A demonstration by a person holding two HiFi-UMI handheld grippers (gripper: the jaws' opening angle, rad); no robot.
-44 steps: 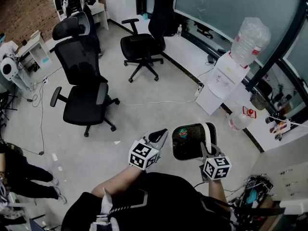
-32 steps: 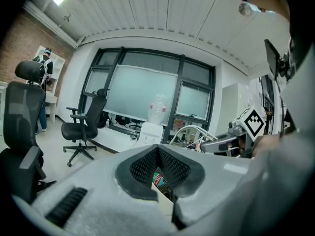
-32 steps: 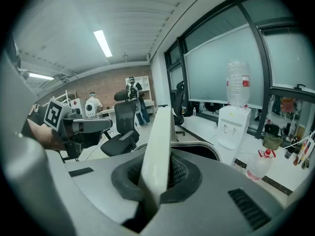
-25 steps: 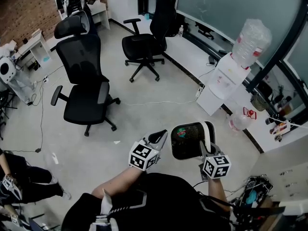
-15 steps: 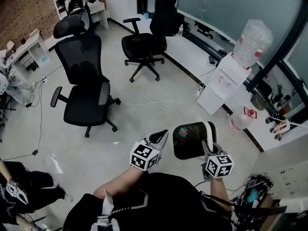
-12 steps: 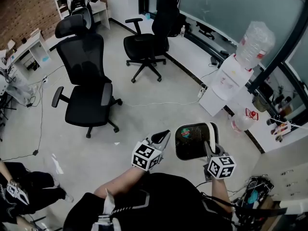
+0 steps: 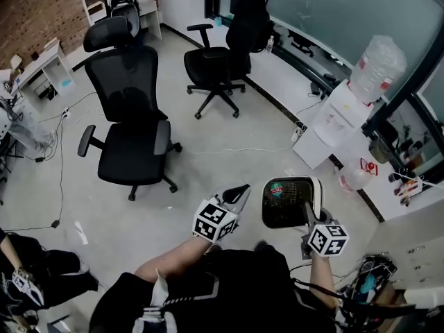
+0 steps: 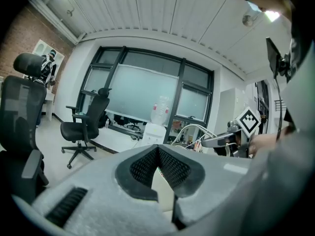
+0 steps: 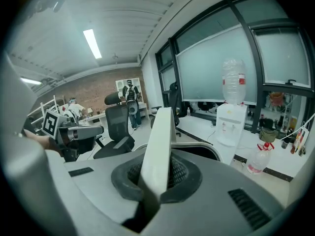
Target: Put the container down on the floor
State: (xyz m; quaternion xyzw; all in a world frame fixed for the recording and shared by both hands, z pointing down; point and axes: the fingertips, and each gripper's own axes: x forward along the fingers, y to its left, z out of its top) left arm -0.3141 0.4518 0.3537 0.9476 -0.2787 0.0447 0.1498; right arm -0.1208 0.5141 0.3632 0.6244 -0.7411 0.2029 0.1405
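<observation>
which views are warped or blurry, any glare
Head view: sharp, evenly lit, though the wide lens bows the dark window frame. Left gripper view: strong fisheye, black corners, the left gripper soft up close. Right gripper view: same warp, bright ceiling strip light blown out, white plastic container rim soft.

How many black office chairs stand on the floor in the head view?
2. One office chair stands left of centre; the second chair is farther back, by the window wall. Others may be out of frame.

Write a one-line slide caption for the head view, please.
The right gripper holds a black container by its white edge above the office floor; the left gripper is shut and empty.
</observation>
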